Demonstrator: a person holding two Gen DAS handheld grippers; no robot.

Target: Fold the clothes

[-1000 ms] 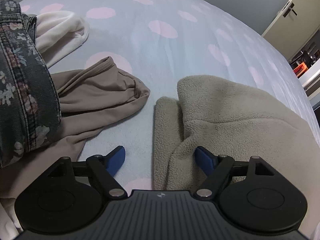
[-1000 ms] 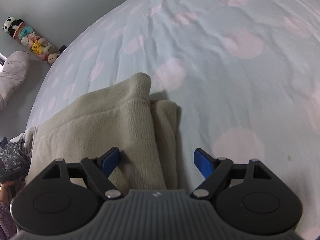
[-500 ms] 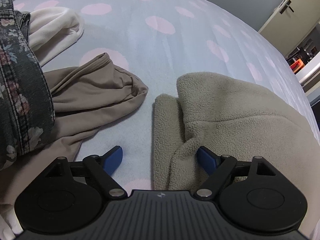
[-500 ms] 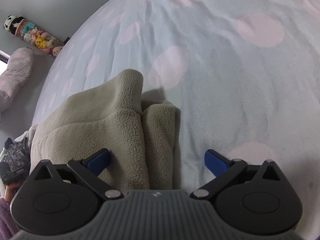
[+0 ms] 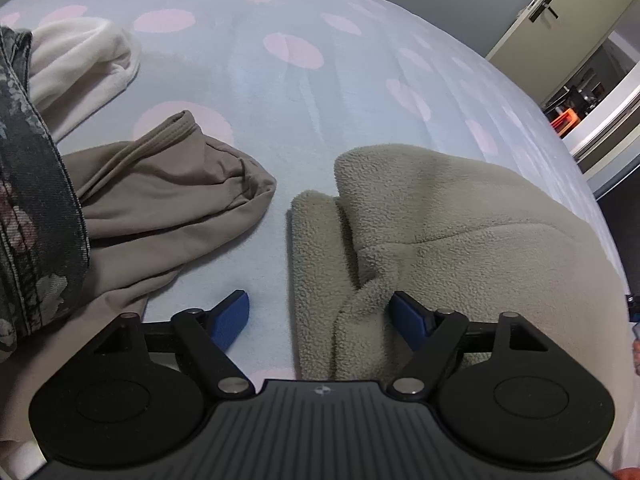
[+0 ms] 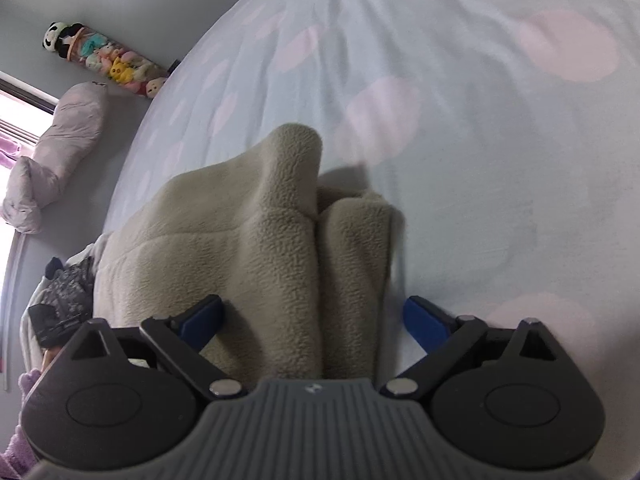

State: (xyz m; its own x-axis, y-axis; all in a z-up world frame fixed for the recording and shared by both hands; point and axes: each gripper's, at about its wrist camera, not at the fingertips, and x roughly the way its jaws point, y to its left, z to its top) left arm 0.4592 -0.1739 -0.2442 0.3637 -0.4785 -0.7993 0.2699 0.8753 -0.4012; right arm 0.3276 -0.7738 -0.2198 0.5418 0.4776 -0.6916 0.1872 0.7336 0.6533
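On the far left of the left wrist view lies a dark flowery denim piece (image 5: 36, 216), with a white cloth (image 5: 80, 60) tucked behind it. Next to them a tan garment (image 5: 160, 196) lies crumpled on the bed (image 5: 320, 92) — a pale blue sheet with pink dots. A strip of bare sheet sits between the tan garment and the fleece (image 5: 460, 240).

The fleece is beige and fuzzy. It lies on the bed with a thick folded edge along its left side. The left hand-held gripper (image 5: 320, 316) is spread wide and grips nothing. Its left blue pad is over bare sheet, and its right blue pad is down against the fleece, so the folded edge sits between the two fingers. Far to the right, past the bed, is a cream door (image 5: 560, 8).

In the right wrist view, plush toys (image 6: 104, 56) line up along the wall at the left, with a pale pillow (image 6: 56, 152) below them. The fleece (image 6: 240, 248) fills the middle, with one corner bunched up into a peak. The right hand-held gripper (image 6: 316, 320) is also spread wide and grips nothing — its left pad rests on the fleece, its right pad is over the sheet just beside the fleece edge. A folded roll of fleece lies between the fingers.
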